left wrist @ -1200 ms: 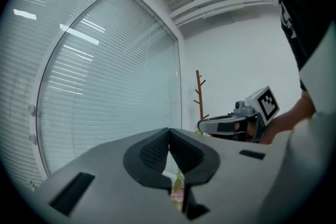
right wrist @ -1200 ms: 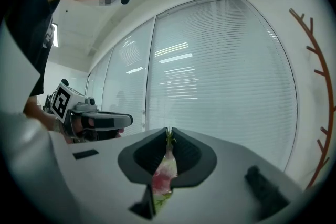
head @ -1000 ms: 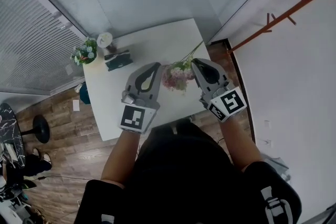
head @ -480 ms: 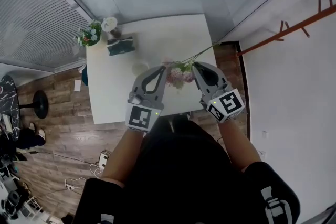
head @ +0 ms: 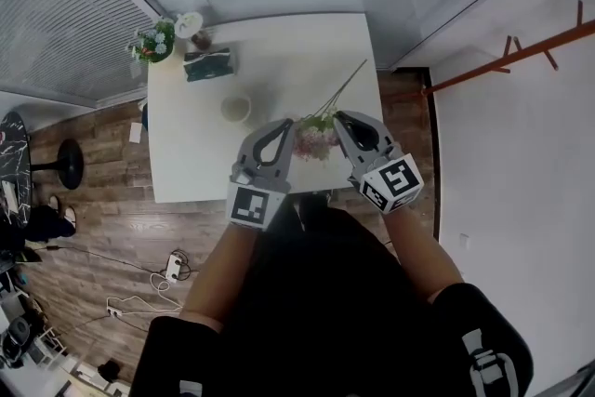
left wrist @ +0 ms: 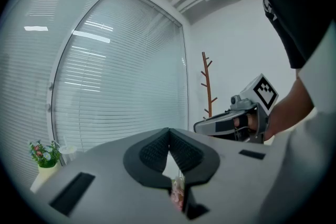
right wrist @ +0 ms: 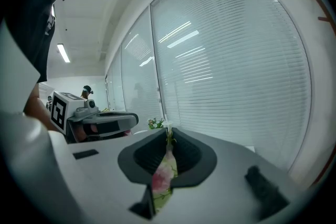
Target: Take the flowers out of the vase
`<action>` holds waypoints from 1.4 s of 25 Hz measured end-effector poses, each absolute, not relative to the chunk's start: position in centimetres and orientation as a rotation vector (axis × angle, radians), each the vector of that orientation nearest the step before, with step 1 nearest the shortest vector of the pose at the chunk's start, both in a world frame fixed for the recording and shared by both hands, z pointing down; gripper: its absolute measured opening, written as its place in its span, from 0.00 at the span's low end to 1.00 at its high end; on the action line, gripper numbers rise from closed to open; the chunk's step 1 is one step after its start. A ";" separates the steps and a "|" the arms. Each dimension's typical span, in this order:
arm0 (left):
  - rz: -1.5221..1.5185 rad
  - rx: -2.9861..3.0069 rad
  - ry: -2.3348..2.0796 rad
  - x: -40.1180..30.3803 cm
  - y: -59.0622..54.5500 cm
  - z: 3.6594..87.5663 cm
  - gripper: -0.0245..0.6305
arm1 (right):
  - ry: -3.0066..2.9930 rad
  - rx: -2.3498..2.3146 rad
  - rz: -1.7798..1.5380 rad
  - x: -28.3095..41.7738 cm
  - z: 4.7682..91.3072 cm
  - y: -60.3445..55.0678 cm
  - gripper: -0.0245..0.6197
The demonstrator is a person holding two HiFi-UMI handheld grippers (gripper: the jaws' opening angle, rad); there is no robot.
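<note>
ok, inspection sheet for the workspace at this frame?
Surface: white table.
Job's things: flowers out of the vase, in the right gripper; vase stands alone on the table.
Clutter: potted plant, small white object, dark box at the far left corner.
Grippers: right gripper shut on the flowers; left gripper jaws together, beside the blooms.
Cables: power strip and leads on the floor.
Surroundings: window blinds, coat rack, wood floor.

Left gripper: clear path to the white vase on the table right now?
Probably yes. Nothing stands between the left gripper and the white vase; the flowers are clamped in the right gripper, off to the other side. The left jaws are together, though.
</note>
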State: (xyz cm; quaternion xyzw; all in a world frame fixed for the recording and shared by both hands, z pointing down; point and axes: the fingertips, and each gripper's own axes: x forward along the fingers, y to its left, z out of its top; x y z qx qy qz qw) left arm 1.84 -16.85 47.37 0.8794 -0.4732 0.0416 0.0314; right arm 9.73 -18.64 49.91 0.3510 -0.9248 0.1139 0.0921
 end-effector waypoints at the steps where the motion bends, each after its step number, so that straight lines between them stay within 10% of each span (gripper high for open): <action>1: 0.134 2.703 -1.460 2.0 -16.8 47.9 0.06 | -2.742 1.033 0.357 9.8 50.6 -18.5 0.09; 35: 0.323 2.539 -1.436 6.1 -17.8 61.8 0.06 | -2.573 0.937 0.491 11.7 68.0 -18.6 0.10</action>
